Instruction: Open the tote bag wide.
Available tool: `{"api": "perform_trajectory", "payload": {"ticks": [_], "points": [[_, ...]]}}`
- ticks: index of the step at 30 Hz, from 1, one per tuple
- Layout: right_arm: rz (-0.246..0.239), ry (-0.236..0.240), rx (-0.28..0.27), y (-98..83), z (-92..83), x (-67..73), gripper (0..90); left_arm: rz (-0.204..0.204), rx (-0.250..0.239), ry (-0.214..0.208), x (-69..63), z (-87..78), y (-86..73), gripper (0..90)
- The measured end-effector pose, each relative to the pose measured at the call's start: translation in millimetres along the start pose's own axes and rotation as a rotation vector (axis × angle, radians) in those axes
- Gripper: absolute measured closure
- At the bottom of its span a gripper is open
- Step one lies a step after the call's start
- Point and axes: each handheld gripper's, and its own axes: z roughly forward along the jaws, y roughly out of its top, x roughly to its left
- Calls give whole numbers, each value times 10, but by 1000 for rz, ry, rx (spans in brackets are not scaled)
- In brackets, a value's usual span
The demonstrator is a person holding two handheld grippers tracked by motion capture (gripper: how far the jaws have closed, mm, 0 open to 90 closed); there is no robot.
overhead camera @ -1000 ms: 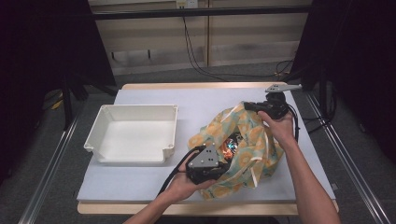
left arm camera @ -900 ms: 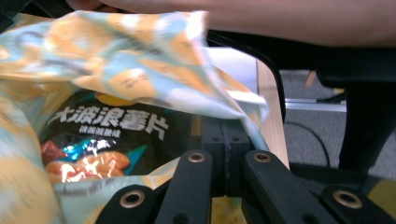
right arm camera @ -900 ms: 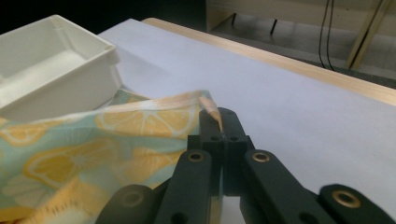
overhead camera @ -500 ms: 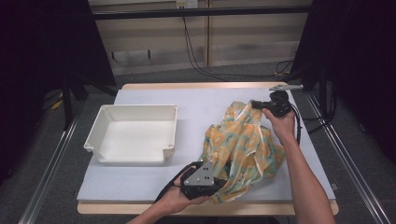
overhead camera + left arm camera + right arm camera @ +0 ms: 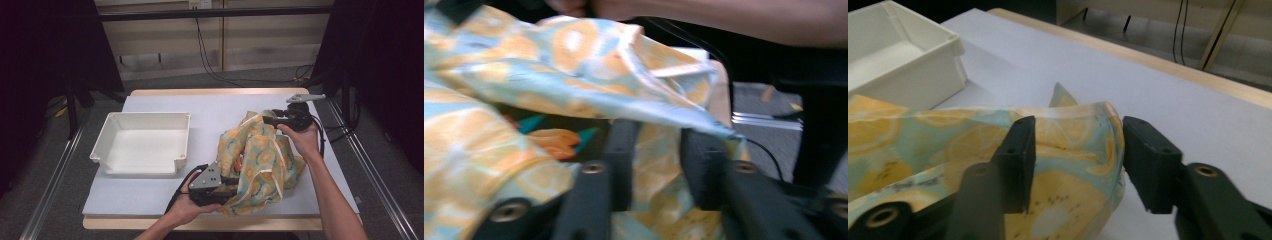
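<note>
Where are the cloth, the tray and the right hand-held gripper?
cloth (image 5: 260, 155), high view, patterned middle fold
tray (image 5: 116, 117), high view, far left rim
right hand-held gripper (image 5: 1075, 160), right gripper view, gap between fingertips

even overhead light brightens the pale grey rectangular table top (image 5: 165, 200), surroundings fall dark. the left gripper view is motion-blurred; the right gripper view is sharper, with its near black jaws soft.

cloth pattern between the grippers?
Pale blue-green cloth printed with yellow-orange citrus slices; clearest in the right gripper view.
</note>
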Motion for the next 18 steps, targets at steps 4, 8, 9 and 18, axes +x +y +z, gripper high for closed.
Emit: {"api": "perform_trajectory", "payload": {"ticks": [4,8,9,18], "points": [[-4,2,-20,11,-237,118,386,-37,-61,36,83,-122,60,590],[-57,65,-15,17,-388,369,463,-45,-99,54,146,-203,134,617],[-57,65,-15,17,-388,369,463,-36,-100,66,168,-228,163,617],[-126,184,75,-121,-113,919,404,-77,-39,182,502,-16,65,622]]}}
